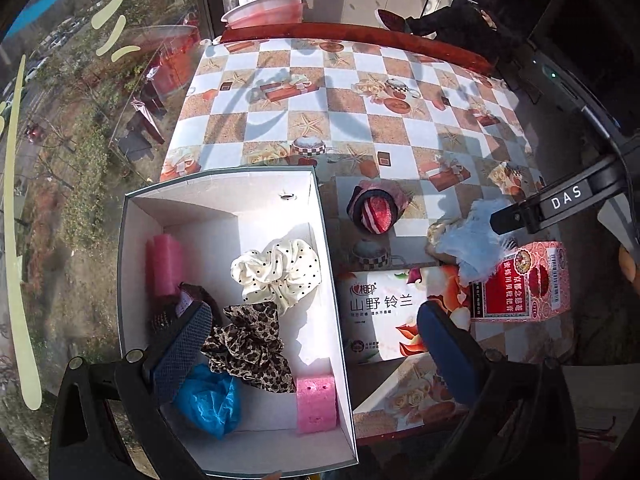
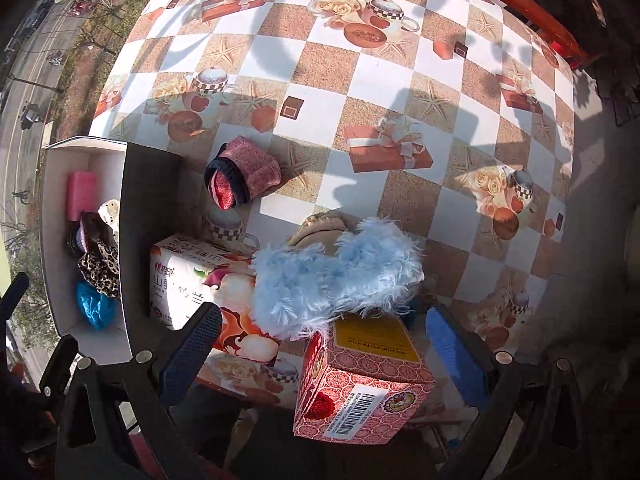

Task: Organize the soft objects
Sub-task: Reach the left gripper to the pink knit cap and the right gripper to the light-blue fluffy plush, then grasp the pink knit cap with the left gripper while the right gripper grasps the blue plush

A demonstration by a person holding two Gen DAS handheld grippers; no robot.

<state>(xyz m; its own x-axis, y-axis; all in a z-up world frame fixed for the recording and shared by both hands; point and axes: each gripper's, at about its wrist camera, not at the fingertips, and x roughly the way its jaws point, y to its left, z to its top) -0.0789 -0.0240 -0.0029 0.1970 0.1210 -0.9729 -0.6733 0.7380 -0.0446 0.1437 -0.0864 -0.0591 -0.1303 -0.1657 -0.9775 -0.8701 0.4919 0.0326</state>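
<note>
A white box (image 1: 132, 264) at the table's left holds a dotted cream scrunchie (image 1: 280, 270), a leopard scrunchie (image 1: 250, 344), a blue plastic wad (image 1: 210, 400), a pink foam roll (image 1: 164, 264) and a pink sponge (image 1: 316, 404). My left gripper (image 1: 316, 352) is open and empty, its jaws straddling the box's right wall. A fluffy light-blue piece (image 2: 340, 276) lies over a beige soft item (image 2: 324, 224). A rolled red sock (image 2: 242, 178) lies farther out. My right gripper (image 2: 324, 354) is open above the red carton (image 2: 360, 384), just short of the blue fluff.
A tissue pack (image 2: 192, 280) lies between the box and the red carton. The checkered tablecloth (image 2: 360, 80) stretches beyond. A pink basin (image 1: 264, 10) stands past the far edge, beside a window. A seated person (image 1: 472, 12) is at the back right.
</note>
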